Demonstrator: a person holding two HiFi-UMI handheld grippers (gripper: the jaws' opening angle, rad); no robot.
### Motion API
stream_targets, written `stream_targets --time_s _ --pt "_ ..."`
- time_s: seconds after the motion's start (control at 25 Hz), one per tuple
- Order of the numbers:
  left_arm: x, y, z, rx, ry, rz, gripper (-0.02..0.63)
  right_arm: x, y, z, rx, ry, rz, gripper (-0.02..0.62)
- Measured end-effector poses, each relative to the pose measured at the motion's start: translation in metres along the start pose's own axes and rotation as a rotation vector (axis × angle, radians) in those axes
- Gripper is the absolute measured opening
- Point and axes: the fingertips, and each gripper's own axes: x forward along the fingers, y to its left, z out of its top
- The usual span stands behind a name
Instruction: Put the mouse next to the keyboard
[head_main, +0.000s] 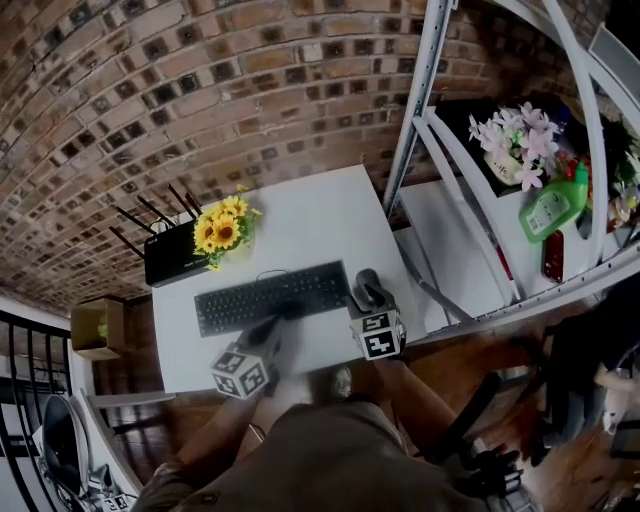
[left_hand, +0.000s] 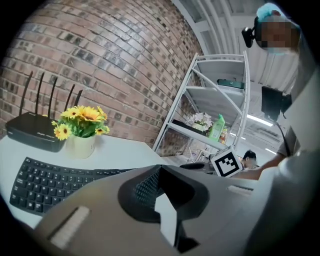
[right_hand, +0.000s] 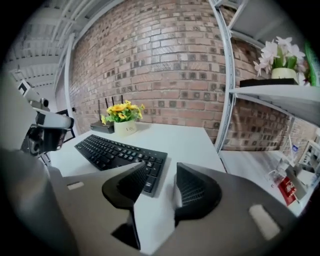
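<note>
Right gripper view, right claw (right_hand: 161, 165): the two jaws stand apart. Only bare white counter (right_hand: 190, 137) shows between the pads, and nothing is held.
Left gripper view, left claw (left_hand: 159, 170): the jaws are together at their tips, with nothing between them. It hangs low over the near edge of the counter.
Mouse (head_main: 367, 287): in the head view it is a dark rounded shape on the counter, just beside the right end of the keyboard. It lies right in front of the right claw. I cannot tell if the claw touches it.
Keyboard (right_hand: 117, 155): black and flat on the counter. Its right end lies just behind the left jaw of the right claw.
Marker cubes: the right one (head_main: 378, 335) is near the front edge of the counter. The left one (head_main: 243, 372) is in front of the keyboard.
Yellow flowers (right_hand: 122, 109): they stand in a pale pot behind the keyboard, near the far left corner.
Router (right_hand: 100, 126): black with upright antennas, just beside the flowers.
Brick wall (right_hand: 165, 65): it stands behind the counter.
Shelf (right_hand: 280, 95): a white metal rack to the right of the counter. It carries pale flowers (head_main: 515, 140) and a green bottle (head_main: 550, 205).
</note>
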Motion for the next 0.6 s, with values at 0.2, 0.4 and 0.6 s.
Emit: stream_targets --time_s 0.2,0.4,0.6 --pt "-0.041 0.009 -0.010 -0.022 -0.022 -0.012 0.002 -0.030 0.069 0.014 -0.005 -0.059 0.053 0.095" --pt "-0.086 0.014 -0.025 -0.038 -0.047 -0.013 0.002 -0.059 0.128 0.010 -0.024 -0.083 0.098 0.025" --pt "-0.128 0.019 -0.036 -0.049 -0.074 -0.019 0.002 -0.085 0.183 0.000 0.003 -0.085 0.144 0.014"
